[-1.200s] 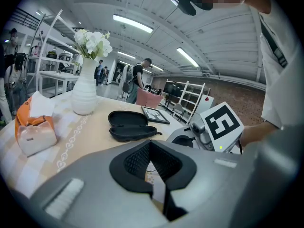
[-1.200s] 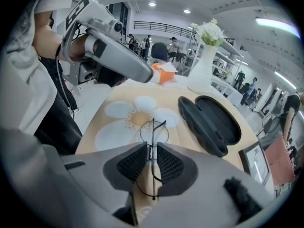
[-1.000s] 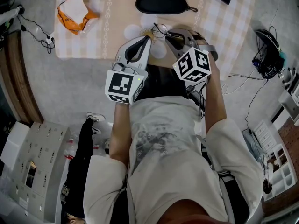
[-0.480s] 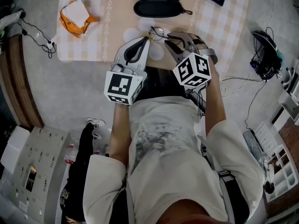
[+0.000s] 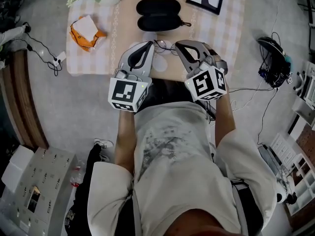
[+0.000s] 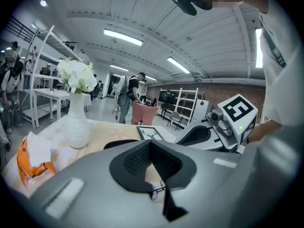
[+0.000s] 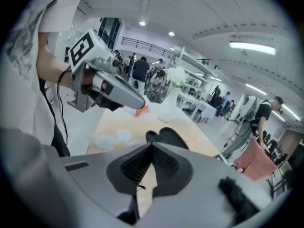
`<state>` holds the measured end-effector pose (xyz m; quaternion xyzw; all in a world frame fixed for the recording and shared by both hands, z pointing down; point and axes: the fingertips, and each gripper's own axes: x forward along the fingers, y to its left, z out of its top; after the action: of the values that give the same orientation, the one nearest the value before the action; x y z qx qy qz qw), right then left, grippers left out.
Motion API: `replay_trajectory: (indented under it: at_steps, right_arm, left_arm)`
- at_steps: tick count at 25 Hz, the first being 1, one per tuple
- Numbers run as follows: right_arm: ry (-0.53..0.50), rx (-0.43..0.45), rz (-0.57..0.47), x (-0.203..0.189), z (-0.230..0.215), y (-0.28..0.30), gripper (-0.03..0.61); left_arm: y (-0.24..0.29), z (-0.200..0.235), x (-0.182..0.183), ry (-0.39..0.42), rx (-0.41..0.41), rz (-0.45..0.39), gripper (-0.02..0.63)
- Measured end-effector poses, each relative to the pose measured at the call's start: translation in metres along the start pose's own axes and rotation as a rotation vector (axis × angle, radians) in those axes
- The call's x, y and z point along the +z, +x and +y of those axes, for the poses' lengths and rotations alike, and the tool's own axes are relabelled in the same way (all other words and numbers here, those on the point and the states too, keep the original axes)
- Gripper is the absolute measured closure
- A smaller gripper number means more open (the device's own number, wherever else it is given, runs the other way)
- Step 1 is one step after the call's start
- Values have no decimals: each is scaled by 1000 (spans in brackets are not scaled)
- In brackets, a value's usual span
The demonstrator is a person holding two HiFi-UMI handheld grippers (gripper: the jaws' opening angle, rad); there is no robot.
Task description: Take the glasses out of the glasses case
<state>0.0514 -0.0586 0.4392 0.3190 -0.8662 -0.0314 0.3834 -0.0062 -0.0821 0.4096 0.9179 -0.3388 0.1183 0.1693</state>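
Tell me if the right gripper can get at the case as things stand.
Probably, but not at once: the right gripper looks shut on the glasses, so it must let go first. The path itself looks free; the open case lies just beyond, with nothing between.

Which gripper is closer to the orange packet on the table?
Left. The left gripper is to the right of the orange packet; the right gripper is farther right, past the left one.

Bright, even indoor light from ceiling strip lights [image 6: 122, 37], which glare white. Both gripper views bulge heavily with black corners; their near foreground is soft. Shadows faint.
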Motion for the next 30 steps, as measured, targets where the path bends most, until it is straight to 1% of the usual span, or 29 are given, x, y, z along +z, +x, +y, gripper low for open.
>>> replay_trajectory:
  at_steps: [3, 7, 13, 21, 30]
  right_arm:
    - [82, -52, -88, 19, -15, -20, 561]
    - [185, -76, -181, 35, -22, -42, 561]
    - [291, -83, -249, 41, -24, -61, 561]
    - [324, -72, -259, 41, -16, -71, 561]
    - [315, -60, -263, 44, -12, -72, 562]
  left_arm:
    - [-4, 1, 19, 32, 4, -26, 606]
    - [-15, 2, 36, 53, 12, -49, 606]
    - [-26, -1, 39, 55, 16, -54, 606]
    - [-34, -12, 30, 47, 7, -38, 606]
    - [-38, -15, 34, 58, 8, -40, 606]
